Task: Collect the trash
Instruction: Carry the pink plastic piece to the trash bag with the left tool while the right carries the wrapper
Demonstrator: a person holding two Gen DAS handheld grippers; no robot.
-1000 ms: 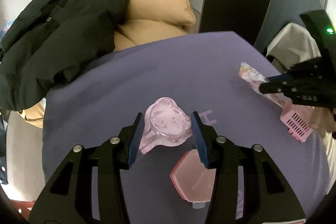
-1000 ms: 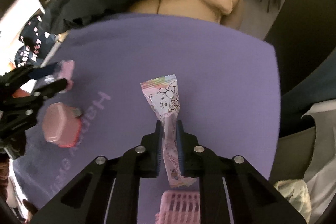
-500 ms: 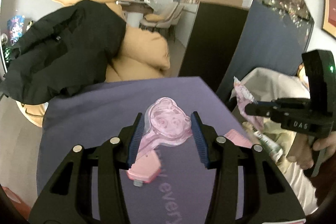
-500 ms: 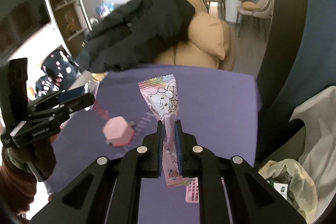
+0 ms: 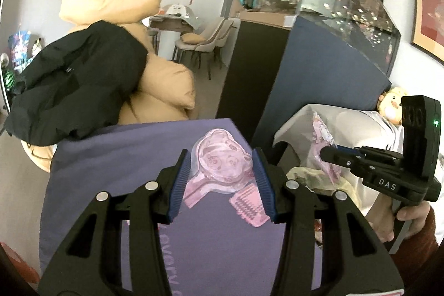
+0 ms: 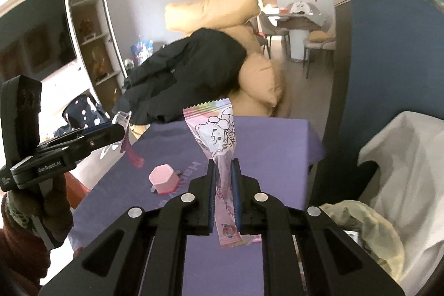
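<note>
The left gripper [image 5: 222, 181] clamps a clear pink plastic shell [image 5: 222, 161] shaped like a cartoon face between its blue pads, jaws about half spread, lifted above the purple cloth [image 5: 111, 157]. The shell's lower tab hangs past the left pad, and its far rim blurs into the cloth edge. Below the pads lies a small pink comb-like piece [image 5: 248, 205] on the cloth; the right finger hides one side of it.

The right gripper [image 6: 224, 185] is pinched nearly shut on a pink candy wrapper [image 6: 215, 129] printed with a cartoon figure. The wrapper stands upright above the pads, and its lower end pokes out beneath them. In the left wrist view the wrapper is blurred and hard to read.

A pink hexagonal box [image 6: 163, 179] sits on the cloth, left of the right gripper and apart from it. To the right, past the cloth's edge, a crumpled yellowish bag [image 6: 360, 221] lies open in front of a white cover [image 6: 402, 157]; the gripper body hides its near part. Beyond the cloth's far edge, a black jacket [image 5: 75, 82] drapes over tan cushions [image 5: 166, 82], then open floor leads to dining chairs [image 5: 205, 40]. The person's hands are only partly visible at the frame edges.
</note>
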